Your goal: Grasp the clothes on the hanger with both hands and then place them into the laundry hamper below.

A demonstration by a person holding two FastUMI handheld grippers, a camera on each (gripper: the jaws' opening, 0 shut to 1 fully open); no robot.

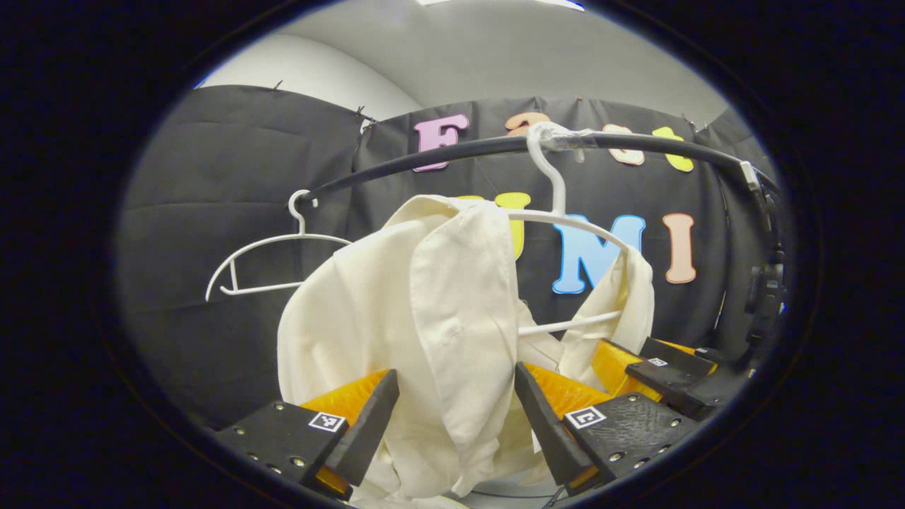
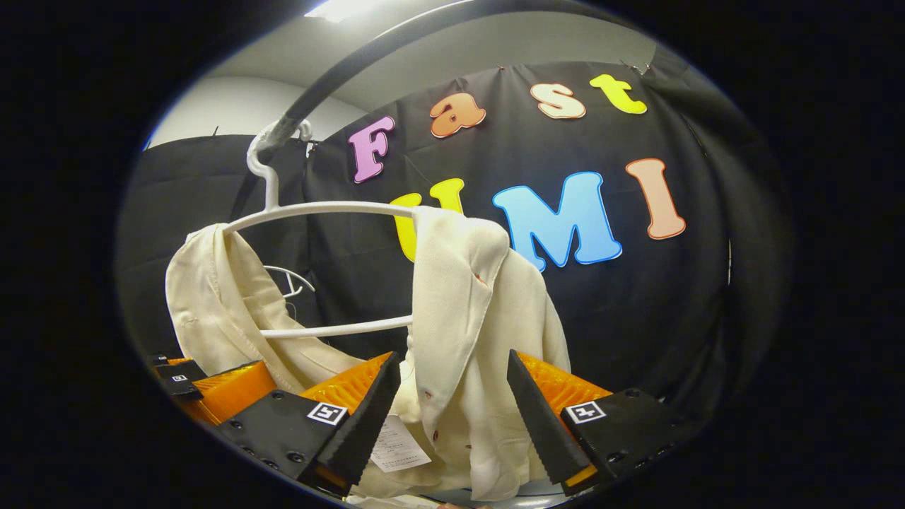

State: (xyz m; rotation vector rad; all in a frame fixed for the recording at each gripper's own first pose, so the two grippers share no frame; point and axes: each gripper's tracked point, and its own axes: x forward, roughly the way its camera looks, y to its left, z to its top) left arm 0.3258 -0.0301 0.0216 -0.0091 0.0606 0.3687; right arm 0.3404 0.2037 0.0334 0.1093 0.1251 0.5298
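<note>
- Shirt [image 1: 431, 318], cream, hangs on a white hanger [image 1: 565, 215] hooked over a dark rail [image 1: 452, 152]; it sits askew, bunched toward one shoulder, and its long axis runs straight down.
- Left gripper [image 1: 456, 417]: fingers apart, one front panel of the shirt hanging down between them. Cloth looks close to the pads, but I cannot tell if either one touches.
- Right gripper [image 2: 449, 417]: fingers apart as well, the other front panel, with its buttons, hanging in the gap.
- Each gripper sits low on its own side of the shirt, both about equally near, cloth dead ahead.
- A second hanger [image 1: 261, 265], bare, hangs farther along the rail.
- Judgement: both need to close on the cloth, then lift it clear of the hanger before lowering it.
</note>
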